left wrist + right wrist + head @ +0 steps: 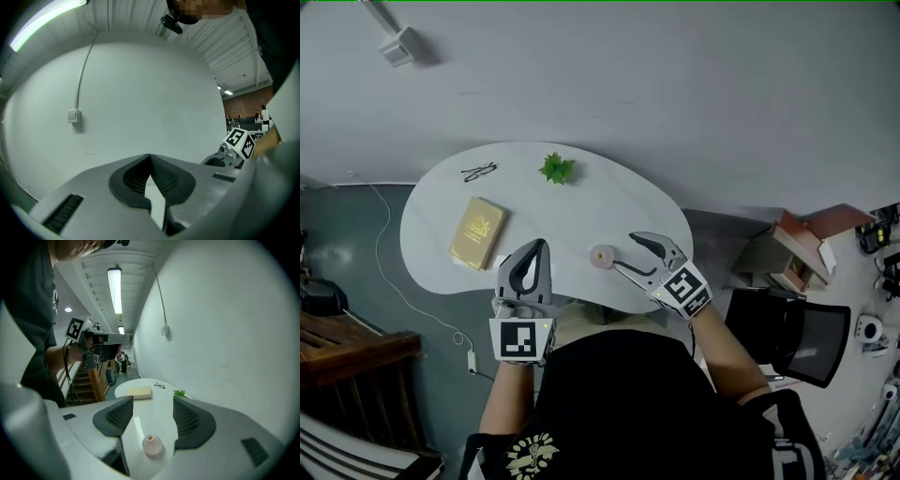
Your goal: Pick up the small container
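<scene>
Indoor light even, moderately bright. Blown-out ceiling tube [115, 289]; another strip light [44, 21] glares at the left gripper view's upper left. The small container [152, 445] casts a faint soft shadow on the white table [150, 416]. Gripper views fisheye-bent, corners black; nearest surfaces soft.

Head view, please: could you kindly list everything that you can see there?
table: one, white, below the grey wall
small container: one, pink, table's near edge
book: one, tan, table's left part
eyeglasses: one pair, black, far left edge
plant sprig: one, green, far edge
wall box: one, white, high on wall
left gripper: one, grey, jaws together, empty
right gripper: one, grey, jaws apart, facing the small container
</scene>
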A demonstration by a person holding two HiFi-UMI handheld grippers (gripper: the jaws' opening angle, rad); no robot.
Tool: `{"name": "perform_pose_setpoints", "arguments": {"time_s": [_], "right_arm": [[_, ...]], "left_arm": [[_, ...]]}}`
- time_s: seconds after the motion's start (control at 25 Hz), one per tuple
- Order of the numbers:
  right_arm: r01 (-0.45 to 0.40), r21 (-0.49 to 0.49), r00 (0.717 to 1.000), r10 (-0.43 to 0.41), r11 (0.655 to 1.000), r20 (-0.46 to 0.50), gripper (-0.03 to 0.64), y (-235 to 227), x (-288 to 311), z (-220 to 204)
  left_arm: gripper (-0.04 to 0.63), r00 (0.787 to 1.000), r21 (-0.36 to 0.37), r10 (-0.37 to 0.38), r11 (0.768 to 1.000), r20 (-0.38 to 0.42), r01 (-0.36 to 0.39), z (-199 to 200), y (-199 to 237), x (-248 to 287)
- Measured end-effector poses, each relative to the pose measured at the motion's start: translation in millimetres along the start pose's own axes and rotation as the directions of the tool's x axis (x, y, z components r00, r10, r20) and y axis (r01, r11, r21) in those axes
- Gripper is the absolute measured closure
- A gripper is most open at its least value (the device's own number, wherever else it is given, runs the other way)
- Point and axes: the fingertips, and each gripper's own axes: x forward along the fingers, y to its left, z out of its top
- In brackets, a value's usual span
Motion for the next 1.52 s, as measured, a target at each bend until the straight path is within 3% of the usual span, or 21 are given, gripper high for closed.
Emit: {"name": "perform_pose_setpoints", "arguments": {"time_s": [0.36, 0.68, 1.0, 1.4, 1.52], "right_arm": [[-0.054, -0.017, 0.993, 0.052, 0.998, -0.11, 0.359, 12, 45, -54], [-0.066, 0.006, 0.984, 0.066, 0.998, -0.164, 0.359, 15, 86, -109], [-0.105, -0.071, 0.968, 0.086, 0.992, -0.235, 0.362, 16, 116, -147], [-0.073, -0.178, 0.962, 0.021, 0.981, -0.274, 0.443, 11, 136, -169], [-0.05, -0.167, 0.967, 0.006, 0.985, -0.255, 0.456, 8, 139, -170]], "left_arm": [[0.591, 0.998, 0.002, -0.047, 0.999, -0.04, 0.047, -29, 11, 17], [0.591, 0.998, -0.015, -0.039, 0.999, -0.049, 0.039, -52, 31, 36], [0.591, 0.993, -0.034, -0.067, 0.997, -0.1, 0.064, -82, 30, 49], [0.591, 0.982, -0.044, -0.087, 0.996, -0.167, 0.081, -115, 31, 50], [0.591, 0.98, -0.05, -0.093, 0.995, -0.174, 0.086, -123, 29, 52]]}}
